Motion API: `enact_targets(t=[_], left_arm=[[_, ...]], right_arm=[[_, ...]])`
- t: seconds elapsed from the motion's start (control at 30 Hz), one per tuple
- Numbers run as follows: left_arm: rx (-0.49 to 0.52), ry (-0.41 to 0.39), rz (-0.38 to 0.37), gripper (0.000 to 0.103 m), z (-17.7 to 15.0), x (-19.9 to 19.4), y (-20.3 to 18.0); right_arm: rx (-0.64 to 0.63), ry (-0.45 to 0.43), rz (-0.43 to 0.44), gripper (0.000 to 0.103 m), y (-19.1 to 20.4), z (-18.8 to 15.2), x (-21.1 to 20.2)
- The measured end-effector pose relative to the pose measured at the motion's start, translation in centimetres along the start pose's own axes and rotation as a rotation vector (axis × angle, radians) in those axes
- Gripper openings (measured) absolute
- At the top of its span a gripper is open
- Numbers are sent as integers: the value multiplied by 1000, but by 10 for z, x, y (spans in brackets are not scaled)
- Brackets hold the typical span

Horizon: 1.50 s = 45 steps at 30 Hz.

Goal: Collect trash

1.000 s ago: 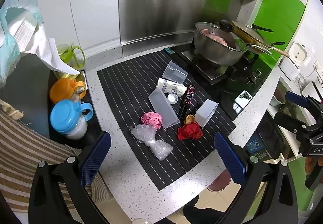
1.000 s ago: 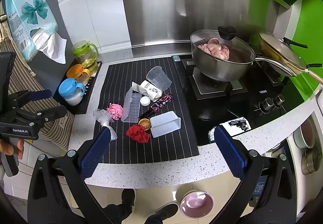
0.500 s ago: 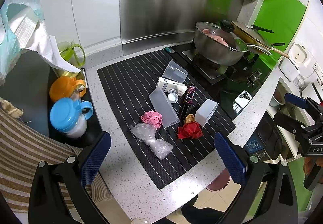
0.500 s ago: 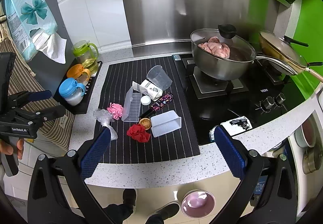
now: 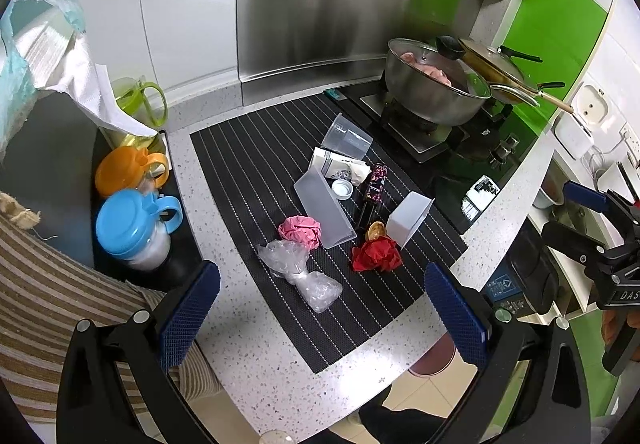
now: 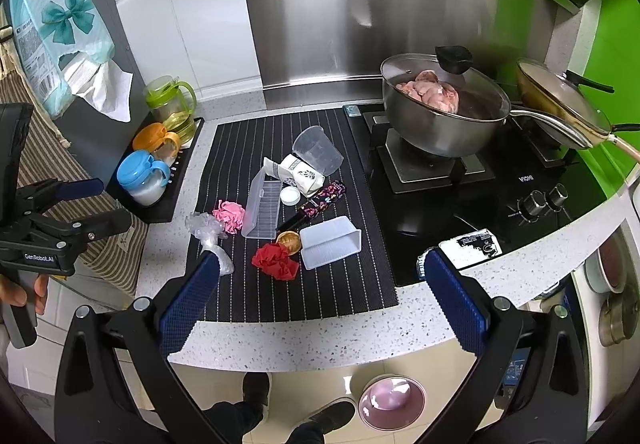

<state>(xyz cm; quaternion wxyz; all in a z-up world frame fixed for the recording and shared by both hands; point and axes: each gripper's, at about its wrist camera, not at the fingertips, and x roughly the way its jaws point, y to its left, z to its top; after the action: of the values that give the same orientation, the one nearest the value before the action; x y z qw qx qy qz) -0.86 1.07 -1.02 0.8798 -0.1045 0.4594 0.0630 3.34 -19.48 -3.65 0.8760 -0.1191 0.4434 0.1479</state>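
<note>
Trash lies scattered on a black striped mat (image 6: pixel 280 296) covering the speckled worktop (image 6: pixel 320 340) beside the hob. Items noted: a red paper ball (image 6: pixel 276 261) near the mat's front, touching a small gold-brown cap (image 6: pixel 289 240); a pink paper ball (image 6: pixel 229 214) just beside a crumpled clear plastic bag (image 6: pixel 207 232) at the mat's left edge; a clear rectangular lid (image 6: pixel 264 208) lying flat; a white rectangular box (image 6: pixel 330 242) tipped on its side; a toppled clear plastic cup (image 6: pixel 317 150); a crushed white carton (image 6: pixel 298 174) with a white bottle cap (image 6: pixel 290 196) beside it; and a dark patterned tube (image 6: pixel 316 204) lying diagonally. Left gripper (image 5: pixel 320 314) hovers above the worktop's front-left edge, jaws apart, holding nothing, with the plastic bag showing between its fingers in the left wrist view. Right gripper (image 6: pixel 320 294) hangs above the worktop's front edge, jaws apart and empty, well clear of the trash. A lidded steel pot (image 6: pixel 442 116) stands on the hob, a frying pan (image 6: pixel 560 104) behind it. 3 lidded jars occupy a black tray (image 6: pixel 168 208) left of the mat.
</note>
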Motion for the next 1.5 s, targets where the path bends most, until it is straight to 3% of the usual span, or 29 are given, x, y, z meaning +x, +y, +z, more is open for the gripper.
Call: enact_targets(t=[0.4, 0.93, 1.17, 1.33, 1.4, 1.5], left_arm=[[-29, 74, -6, 98, 6, 36, 19], [-140, 295, 21, 98, -6, 154, 45], [-158, 324, 13, 96, -14, 177, 47], [-172, 348, -4, 68, -16, 187, 49], [-173, 352, -11, 47, -17, 189, 48], [-176, 351, -18, 26, -18, 188, 50]], right_arm=[[3, 24, 5, 100, -1, 2, 11], [25, 99, -2, 100, -11, -3, 45], [38, 132, -11, 100, -18, -4, 58], [45, 149, -9, 100, -20, -5, 66], [47, 153, -7, 100, -21, -4, 68], [50, 155, -5, 100, -22, -3, 71]])
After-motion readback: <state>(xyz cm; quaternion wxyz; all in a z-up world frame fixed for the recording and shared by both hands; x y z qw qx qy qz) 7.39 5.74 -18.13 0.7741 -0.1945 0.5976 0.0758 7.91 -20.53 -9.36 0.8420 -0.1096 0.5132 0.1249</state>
